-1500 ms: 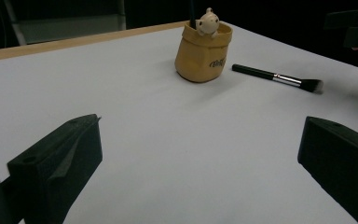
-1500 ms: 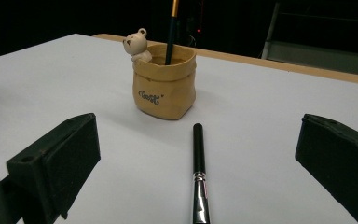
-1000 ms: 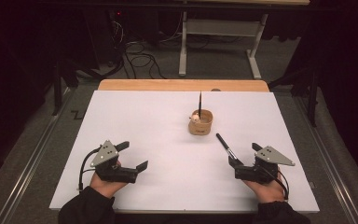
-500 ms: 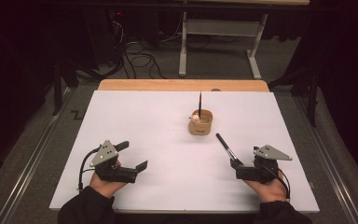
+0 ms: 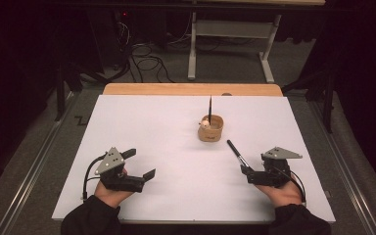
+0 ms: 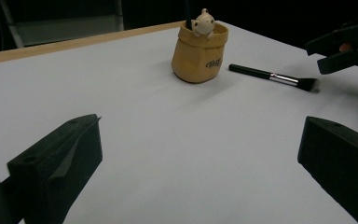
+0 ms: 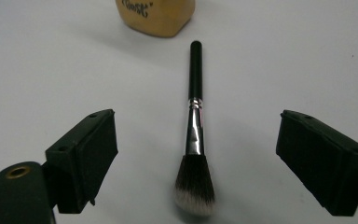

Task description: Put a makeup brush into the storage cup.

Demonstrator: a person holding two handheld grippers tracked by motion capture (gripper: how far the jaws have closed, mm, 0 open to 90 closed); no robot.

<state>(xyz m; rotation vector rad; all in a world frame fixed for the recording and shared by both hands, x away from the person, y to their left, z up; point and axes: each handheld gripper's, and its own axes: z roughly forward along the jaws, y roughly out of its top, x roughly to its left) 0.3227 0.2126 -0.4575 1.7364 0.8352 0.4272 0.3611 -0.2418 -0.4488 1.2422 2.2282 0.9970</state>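
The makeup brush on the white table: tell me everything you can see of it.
The makeup brush has a slim black handle, a shiny silver ferrule and a fluffy dark bristle head with pale tips. It lies flat on the white table, handle end towards the tan holder without touching it. Its bristle head lies between the wide-apart fingers of the right gripper, which have just been closing a little; neither touches it yet.
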